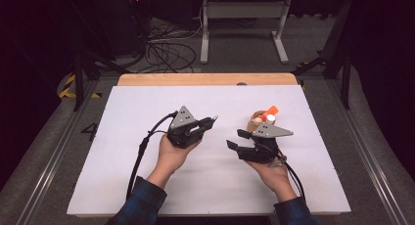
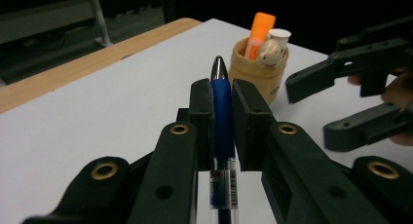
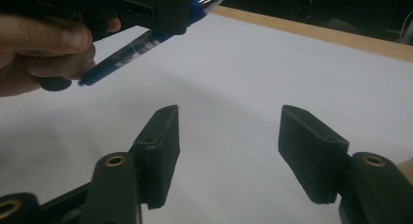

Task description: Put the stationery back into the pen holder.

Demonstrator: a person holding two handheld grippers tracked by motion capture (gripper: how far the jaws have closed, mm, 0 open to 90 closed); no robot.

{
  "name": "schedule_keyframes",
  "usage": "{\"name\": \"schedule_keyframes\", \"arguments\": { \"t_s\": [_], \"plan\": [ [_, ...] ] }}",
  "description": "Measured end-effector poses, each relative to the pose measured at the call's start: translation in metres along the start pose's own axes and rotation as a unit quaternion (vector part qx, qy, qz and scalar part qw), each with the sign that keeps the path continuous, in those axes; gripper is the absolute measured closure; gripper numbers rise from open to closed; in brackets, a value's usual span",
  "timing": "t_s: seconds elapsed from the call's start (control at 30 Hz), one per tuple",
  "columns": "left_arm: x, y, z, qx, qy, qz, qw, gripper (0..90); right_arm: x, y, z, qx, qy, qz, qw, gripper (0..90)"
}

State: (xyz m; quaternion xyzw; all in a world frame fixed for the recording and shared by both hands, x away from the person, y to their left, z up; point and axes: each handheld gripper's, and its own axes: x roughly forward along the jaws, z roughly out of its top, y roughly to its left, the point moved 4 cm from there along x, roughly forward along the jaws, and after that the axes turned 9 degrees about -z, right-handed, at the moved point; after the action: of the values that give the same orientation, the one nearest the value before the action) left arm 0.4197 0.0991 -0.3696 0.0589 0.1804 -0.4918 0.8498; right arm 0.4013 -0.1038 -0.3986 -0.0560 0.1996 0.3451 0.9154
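A blue pen point(image 2: 223, 112) with a silver tip is clamped between the pads of my left gripper point(image 2: 223, 117), tip pointing away toward a tan pen cup point(image 2: 257, 70). In the high view the left gripper point(image 1: 209, 121) hovers over the white mat left of centre. The cup point(image 1: 256, 121) holds an orange marker point(image 1: 269, 111) and a white-capped item point(image 2: 278, 38). My right gripper point(image 1: 237, 139) sits just in front of the cup, jaws apart with nothing between them point(image 3: 229, 136). In the right gripper view the held pen point(image 3: 146, 39) passes at upper left.
A white mat point(image 1: 147, 186) covers the table, with a wooden edge point(image 1: 205, 79) at the far side. Cables and a metal stand leg point(image 1: 204, 39) lie on the floor beyond. Black cables trail from both grippers toward the near edge.
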Motion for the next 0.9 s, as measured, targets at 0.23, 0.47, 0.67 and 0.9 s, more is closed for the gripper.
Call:
{"name": "schedule_keyframes", "arguments": {
  "t_s": [0.23, 0.47, 0.67, 0.9],
  "plan": [
    [0.008, -0.009, 0.005, 0.010, -0.001, -0.008, 0.9999, 80.2, 0.004, 0.012, 0.002, 0.002, -0.001, 0.013, 0.9999, 45.6],
    [0.014, -0.015, 0.009, 0.011, -0.012, -0.011, 0.9998, 80.2, 0.009, 0.023, 0.001, -0.007, 0.002, 0.019, 0.9998, 46.0],
    [0.020, -0.020, 0.012, 0.013, -0.016, -0.015, 0.9997, 80.1, 0.012, 0.032, 0.001, -0.007, 0.002, 0.029, 0.9996, 47.0],
    [0.022, -0.025, 0.013, 0.011, -0.024, -0.022, 0.9994, 80.2, 0.014, 0.043, 0.002, -0.002, -0.005, 0.044, 0.9990, 47.7]
  ]
}}
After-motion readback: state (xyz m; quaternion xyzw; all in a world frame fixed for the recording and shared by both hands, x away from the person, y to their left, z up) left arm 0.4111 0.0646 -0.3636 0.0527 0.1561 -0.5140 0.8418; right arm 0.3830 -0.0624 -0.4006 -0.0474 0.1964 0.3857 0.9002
